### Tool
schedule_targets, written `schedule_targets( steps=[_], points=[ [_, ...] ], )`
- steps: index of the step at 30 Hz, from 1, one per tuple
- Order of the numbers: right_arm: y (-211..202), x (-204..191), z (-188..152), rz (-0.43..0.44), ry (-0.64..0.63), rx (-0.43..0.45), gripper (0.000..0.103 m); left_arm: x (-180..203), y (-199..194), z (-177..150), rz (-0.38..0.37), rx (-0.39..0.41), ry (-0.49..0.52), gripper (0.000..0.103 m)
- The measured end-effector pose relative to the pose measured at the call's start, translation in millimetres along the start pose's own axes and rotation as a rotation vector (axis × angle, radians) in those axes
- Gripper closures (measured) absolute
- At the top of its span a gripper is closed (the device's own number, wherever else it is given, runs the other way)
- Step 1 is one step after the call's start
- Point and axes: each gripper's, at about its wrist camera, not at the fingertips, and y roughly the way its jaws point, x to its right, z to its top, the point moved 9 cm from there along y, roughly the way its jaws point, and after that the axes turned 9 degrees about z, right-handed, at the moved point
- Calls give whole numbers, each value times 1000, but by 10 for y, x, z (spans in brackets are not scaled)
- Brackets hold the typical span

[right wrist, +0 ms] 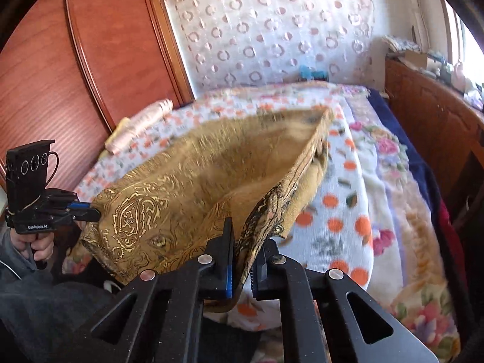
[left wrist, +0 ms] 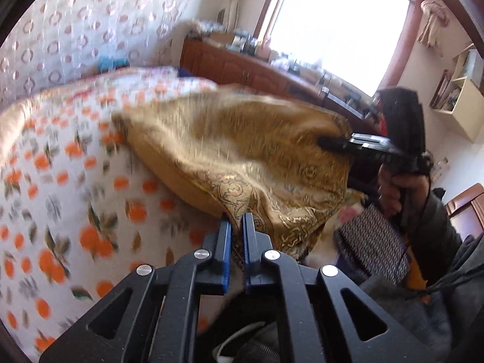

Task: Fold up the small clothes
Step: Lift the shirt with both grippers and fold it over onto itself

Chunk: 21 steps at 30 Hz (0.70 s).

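Orange-print bedspread (left wrist: 60, 166) under gold cloth (left wrist: 236, 151); window (left wrist: 338, 24), wooden wardrobe (right wrist: 75, 60).

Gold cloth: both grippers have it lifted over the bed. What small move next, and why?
Probably lower it flat onto the bed. The left gripper and right gripper each pinch an end, and the gold cloth sags between them above the bedspread, so it can't be creased yet.

A home bedroom: a bed under a white orange-dotted floral blanket (right wrist: 341, 211), a tall reddish wooden wardrobe (right wrist: 75, 75), a cluttered brown wooden sideboard (left wrist: 242, 69) below a bright window (left wrist: 338, 21).
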Motion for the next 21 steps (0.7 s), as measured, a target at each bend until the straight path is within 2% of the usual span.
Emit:
schedule_targets(
  steps=[8, 12, 21],
  points=[
    [-150, 6, 331, 12, -16, 89, 95, -77, -193, 561, 9, 100, 3, 95],
    [-138, 28, 326, 13, -12, 93, 95, -137, -203, 654, 16, 116, -5, 95],
    [-20, 87, 364, 9, 57, 65, 95, -359, 18, 736, 20, 92, -63, 95]
  ],
)
